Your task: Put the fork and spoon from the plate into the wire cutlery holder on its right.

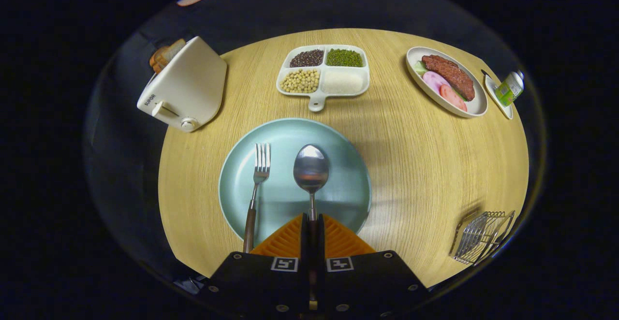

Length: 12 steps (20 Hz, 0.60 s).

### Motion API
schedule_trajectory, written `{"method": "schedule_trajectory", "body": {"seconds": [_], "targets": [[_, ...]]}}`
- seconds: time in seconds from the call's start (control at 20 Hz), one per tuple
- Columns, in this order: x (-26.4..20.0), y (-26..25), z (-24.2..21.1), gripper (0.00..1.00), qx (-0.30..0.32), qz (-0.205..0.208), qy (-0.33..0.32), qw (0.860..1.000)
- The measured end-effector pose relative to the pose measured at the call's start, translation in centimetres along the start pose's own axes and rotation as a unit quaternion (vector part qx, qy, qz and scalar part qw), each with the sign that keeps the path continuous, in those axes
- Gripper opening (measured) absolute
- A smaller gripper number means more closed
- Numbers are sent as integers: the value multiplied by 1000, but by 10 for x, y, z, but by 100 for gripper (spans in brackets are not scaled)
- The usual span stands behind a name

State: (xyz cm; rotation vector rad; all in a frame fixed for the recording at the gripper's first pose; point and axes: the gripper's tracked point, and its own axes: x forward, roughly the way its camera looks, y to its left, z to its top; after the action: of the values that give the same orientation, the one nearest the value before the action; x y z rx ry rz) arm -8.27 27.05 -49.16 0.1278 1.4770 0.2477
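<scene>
over the near edge of the pale green plate (338,189), i have the tongs (313,223) nearly closed, with the spoon (311,170) handle running down into the narrow gap between the two fingers. both fingers look pressed against the handle, so i read it as gripped. the spoon's bowl lies ahead of the fingertips, flat on the plate near its middle. the fork (255,194) lies just left of the spoon, roughly parallel to it, tines pointing away from me, its brown handle crossing the plate's near rim onto the round wooden table (411,165).

the wire cutlery holder (481,237) stands well to the right of the plate, near the table's edge; i can't make out anything inside it.

beyond the plate sits a white divided dish (323,85) with a short handle, its four compartments holding dark beans, green beans, pale yellow beans and white grains. to the far left is a cream toaster (186,85) with bread (164,55) in its top. to the far right an oval dish (476,105) holds sliced meats, and beside it a small green-labelled bottle (510,87) rests on a little white saucer (500,102).
</scene>
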Motion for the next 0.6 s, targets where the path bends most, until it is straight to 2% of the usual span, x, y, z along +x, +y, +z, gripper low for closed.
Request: {"method": "schedule_trajectory", "body": {"seconds": [0.3,0.6], "targets": [[-62,-23,14,7,19,21,-64,998],[-131,-70,18,7,40,17,-123,992]]}}
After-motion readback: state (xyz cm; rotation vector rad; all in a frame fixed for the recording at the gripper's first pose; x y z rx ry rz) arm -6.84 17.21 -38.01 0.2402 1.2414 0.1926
